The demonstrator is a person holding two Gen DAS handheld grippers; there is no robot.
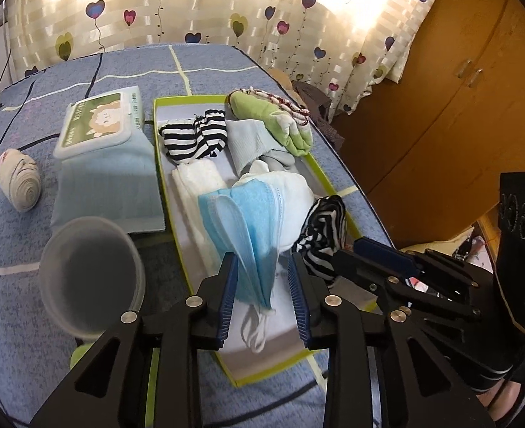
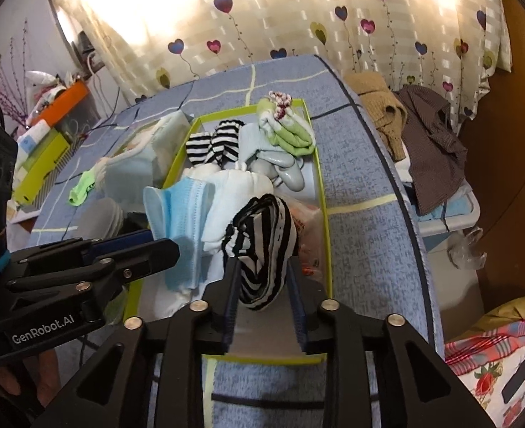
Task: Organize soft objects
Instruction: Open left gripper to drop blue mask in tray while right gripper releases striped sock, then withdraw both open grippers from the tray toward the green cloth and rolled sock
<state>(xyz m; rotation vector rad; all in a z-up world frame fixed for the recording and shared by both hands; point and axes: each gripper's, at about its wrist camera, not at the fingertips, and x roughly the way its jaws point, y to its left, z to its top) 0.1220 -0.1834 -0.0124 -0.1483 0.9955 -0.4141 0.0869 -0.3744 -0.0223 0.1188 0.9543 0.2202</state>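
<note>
A green-rimmed shallow box on the blue bedspread holds several soft items. A light blue face mask hangs between the jaws of my left gripper; there is a gap on its right side, so the gripper is open. A rolled black-and-white striped sock stands between the jaws of my right gripper over the box's near end, and the jaws are parted around it. That sock and the right gripper also show in the left wrist view. The left gripper appears beside the mask.
Further back in the box lie another striped sock, a green sock and white cloths. Left of the box are a wipes pack, a blue cloth, a rolled beige sock and a plastic cup. A wardrobe stands right.
</note>
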